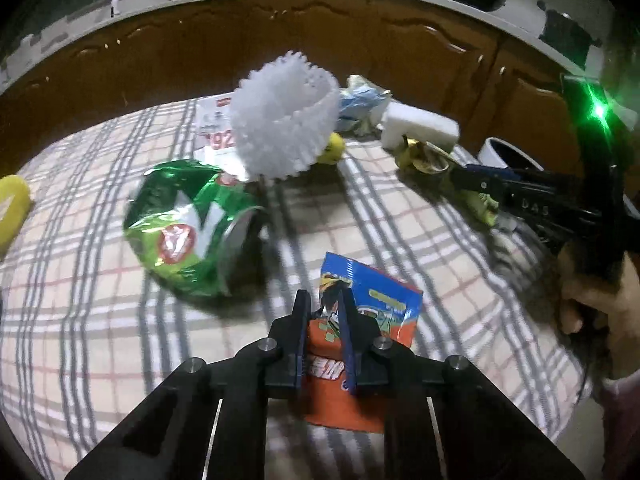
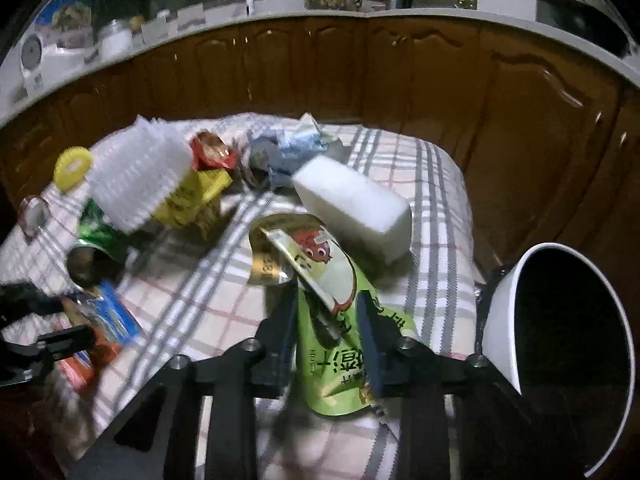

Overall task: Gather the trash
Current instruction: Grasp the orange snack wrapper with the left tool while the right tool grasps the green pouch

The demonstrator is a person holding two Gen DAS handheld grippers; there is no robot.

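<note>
My left gripper [image 1: 325, 300] is shut on an orange and blue snack wrapper [image 1: 372, 300] lying at the near side of the plaid table; it also shows in the right wrist view [image 2: 116, 320]. My right gripper [image 2: 328, 304] is closed on a light green snack packet [image 2: 340, 344] near the table's right edge. A white trash bin [image 2: 500, 312] with a dark inside stands just right of it; it also shows in the left wrist view [image 1: 500, 152]. A crushed green can [image 1: 180, 224], a white foam net [image 1: 280, 120], a white foam block [image 2: 352, 208] and crumpled wrappers lie on the table.
The plaid tablecloth [image 1: 400, 216] covers a small table in front of brown cabinets [image 2: 400, 80]. A yellow lid [image 2: 72, 168] and a yellow wrapper [image 2: 192, 200] lie at the left. A counter with a black pan [image 2: 580, 24] runs behind.
</note>
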